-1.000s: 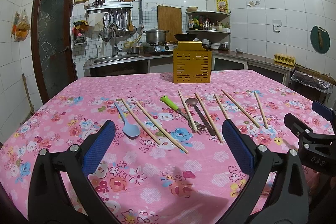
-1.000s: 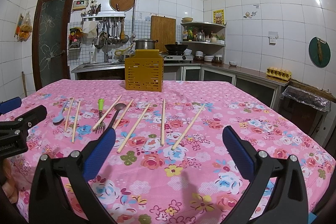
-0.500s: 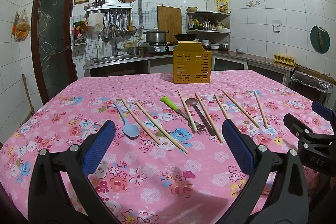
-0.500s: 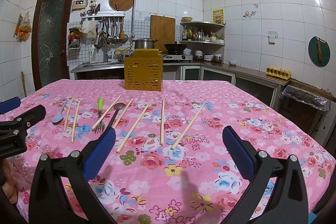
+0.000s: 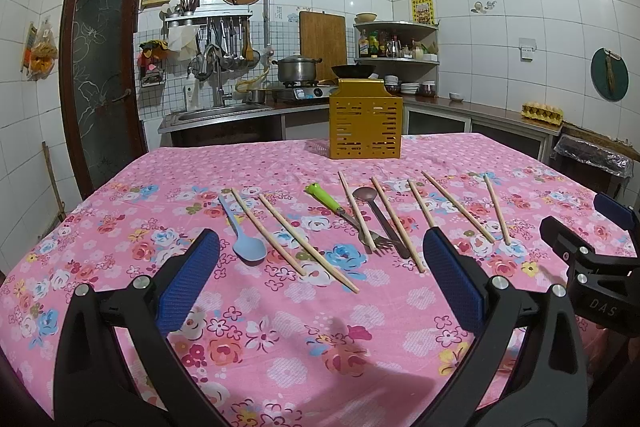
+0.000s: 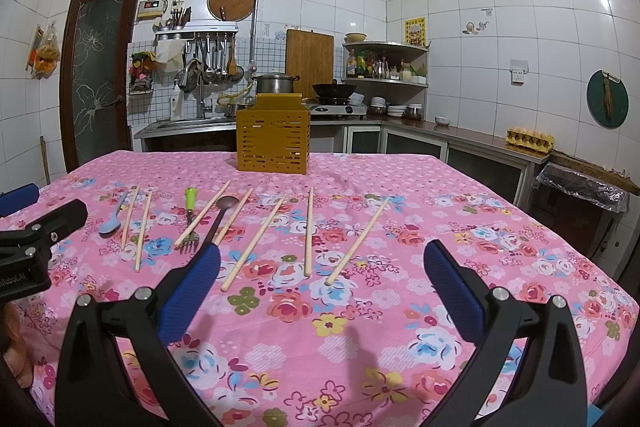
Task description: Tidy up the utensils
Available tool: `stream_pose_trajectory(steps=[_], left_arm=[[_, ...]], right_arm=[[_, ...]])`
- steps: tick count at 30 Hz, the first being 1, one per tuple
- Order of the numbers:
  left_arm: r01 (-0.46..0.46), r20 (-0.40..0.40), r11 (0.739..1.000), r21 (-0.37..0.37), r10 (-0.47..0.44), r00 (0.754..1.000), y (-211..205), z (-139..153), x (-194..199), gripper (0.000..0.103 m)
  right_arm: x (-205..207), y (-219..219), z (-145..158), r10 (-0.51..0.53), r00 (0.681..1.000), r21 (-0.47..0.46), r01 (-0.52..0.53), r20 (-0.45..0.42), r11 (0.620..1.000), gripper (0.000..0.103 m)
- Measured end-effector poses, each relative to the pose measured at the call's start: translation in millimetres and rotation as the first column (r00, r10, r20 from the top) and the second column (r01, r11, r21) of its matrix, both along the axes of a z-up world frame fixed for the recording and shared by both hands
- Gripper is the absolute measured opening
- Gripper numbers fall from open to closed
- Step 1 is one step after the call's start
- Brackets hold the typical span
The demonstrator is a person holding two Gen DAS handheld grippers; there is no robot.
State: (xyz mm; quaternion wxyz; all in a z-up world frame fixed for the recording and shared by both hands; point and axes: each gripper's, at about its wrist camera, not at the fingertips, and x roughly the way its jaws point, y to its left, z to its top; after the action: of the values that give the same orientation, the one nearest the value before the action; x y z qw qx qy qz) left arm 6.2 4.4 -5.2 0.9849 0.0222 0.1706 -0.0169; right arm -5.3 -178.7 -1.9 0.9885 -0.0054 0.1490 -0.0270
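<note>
Utensils lie in a row on the pink floral tablecloth (image 5: 280,347): a light blue spoon (image 5: 245,237), several wooden chopsticks (image 5: 308,245), a green-handled fork (image 5: 340,213) and a dark spoon (image 5: 378,213). A yellow slotted utensil holder (image 5: 365,125) stands upright behind them. My left gripper (image 5: 320,283) is open and empty, near the table's front edge. My right gripper (image 6: 320,283) is open and empty, to the right of the left one. The right wrist view shows the holder (image 6: 273,139), the fork (image 6: 190,219), the blue spoon (image 6: 113,219) and chopsticks (image 6: 356,241).
Behind the table runs a kitchen counter with a sink (image 5: 216,113), a pot on a stove (image 5: 297,69) and a corner shelf (image 5: 396,45). A dark door (image 5: 102,75) is at the left. An egg tray (image 5: 542,111) sits on the right counter.
</note>
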Motion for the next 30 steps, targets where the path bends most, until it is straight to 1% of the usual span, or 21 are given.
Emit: stream_pose_trajectory(steps=[10,15,18,20,23,27,28,30], left_arm=[[-0.005,-0.010,1.000,0.007,0.005,1.000,-3.7,-1.7,0.9,0.098],[-0.004,-0.043,1.000,-0.001,0.004,0.999,-3.6,-1.7,5.6,0.098],[-0.010,-0.103,1.000,-0.003,0.010,0.995,-3.2,-2.9,15.7,0.098],[-0.011,-0.159,1.000,-0.001,0.011,0.987,-3.8,-3.4,24.9,0.098],[-0.003,-0.218,1.000,-0.028,-0.004,0.976,-0.1,-0.5,38.2,0.098],[-0.005,-0.256,0.998,-0.060,-0.010,0.967,7.7,11.1,60.1,0.098],[0.008,-0.261,0.997,-0.079,-0.028,0.965,10.7,15.0,69.2,0.098],[0.011,-0.279,0.996,-0.088,-0.035,0.960,12.2,18.6,83.2,0.098]], right_arm=[[-0.2,0.7,-0.2,0.000,1.000,-0.002,0.000,-0.001,1.000,0.099],[5.2,-3.2,0.1,0.003,0.999,0.005,-0.003,-0.034,1.000,0.099],[11.3,-4.7,-1.5,0.000,0.998,0.015,0.001,-0.063,1.000,0.099],[15.8,-4.7,-0.6,0.013,0.996,0.022,-0.011,-0.087,1.000,0.099],[25.0,-5.5,8.4,0.032,0.994,0.040,-0.028,-0.106,0.999,0.099],[42.7,-9.2,25.0,0.047,0.993,0.046,-0.043,-0.109,0.998,0.099],[50.4,-10.0,28.9,0.044,0.993,0.037,-0.040,-0.111,0.998,0.099],[66.9,-11.4,33.3,0.044,0.991,0.020,-0.042,-0.130,0.999,0.099]])
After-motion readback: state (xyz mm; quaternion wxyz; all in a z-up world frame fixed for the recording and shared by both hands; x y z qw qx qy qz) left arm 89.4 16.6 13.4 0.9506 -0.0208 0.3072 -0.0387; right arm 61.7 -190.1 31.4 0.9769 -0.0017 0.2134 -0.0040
